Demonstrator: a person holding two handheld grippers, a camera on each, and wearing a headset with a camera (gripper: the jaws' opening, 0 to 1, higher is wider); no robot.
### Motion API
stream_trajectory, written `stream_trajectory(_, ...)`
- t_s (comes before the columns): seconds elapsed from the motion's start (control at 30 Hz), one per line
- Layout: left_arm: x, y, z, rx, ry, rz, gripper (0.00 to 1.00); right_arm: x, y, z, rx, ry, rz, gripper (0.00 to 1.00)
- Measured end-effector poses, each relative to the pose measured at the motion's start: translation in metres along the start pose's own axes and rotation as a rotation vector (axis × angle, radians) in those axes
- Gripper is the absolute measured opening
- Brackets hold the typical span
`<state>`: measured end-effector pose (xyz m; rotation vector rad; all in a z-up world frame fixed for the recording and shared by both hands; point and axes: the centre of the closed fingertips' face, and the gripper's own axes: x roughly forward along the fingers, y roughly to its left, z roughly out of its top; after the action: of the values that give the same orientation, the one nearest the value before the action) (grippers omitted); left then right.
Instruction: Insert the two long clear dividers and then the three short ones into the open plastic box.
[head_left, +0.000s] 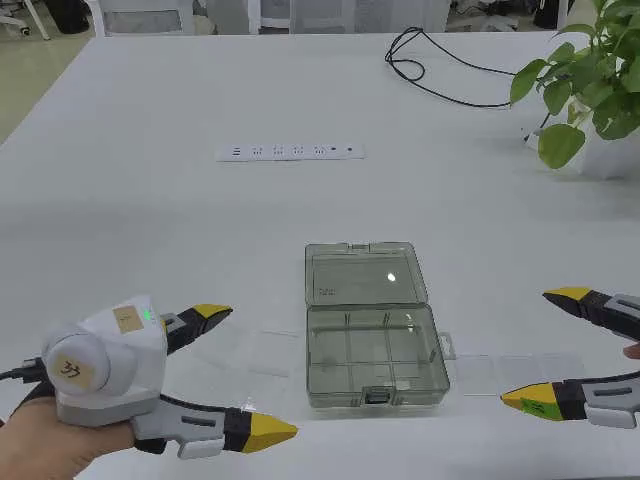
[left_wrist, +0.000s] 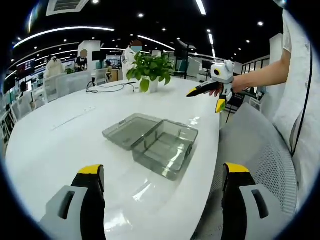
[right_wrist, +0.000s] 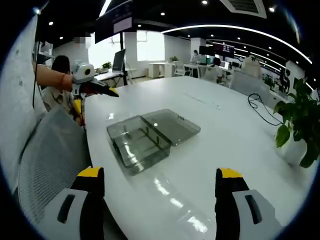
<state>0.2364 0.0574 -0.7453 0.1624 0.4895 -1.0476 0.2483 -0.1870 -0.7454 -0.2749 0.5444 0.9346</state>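
Observation:
The open smoky-clear plastic box lies near the table's front edge, its lid folded back flat. Faint lines inside look like partitions. Thin clear divider pieces lie flat on the table left of the box and right of it. My left gripper is open, hovering left of the box over the left pieces with nothing between its jaws. My right gripper is open at the right edge, beside the right pieces. The box also sits ahead of the left gripper, and the box ahead of the right gripper.
A white power strip lies mid-table behind the box. A potted plant stands at the far right with a black cable looped beside it. A grey chair is at the table's near edge.

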Motion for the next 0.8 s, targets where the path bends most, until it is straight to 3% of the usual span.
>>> stream_trajectory(0.8,0.0032,-0.0027,-0.0039,-0.010,0.008,-0.005,1.00,0.0040,0.0013,-0.0071,0.011,0.004,0.010,0.92)
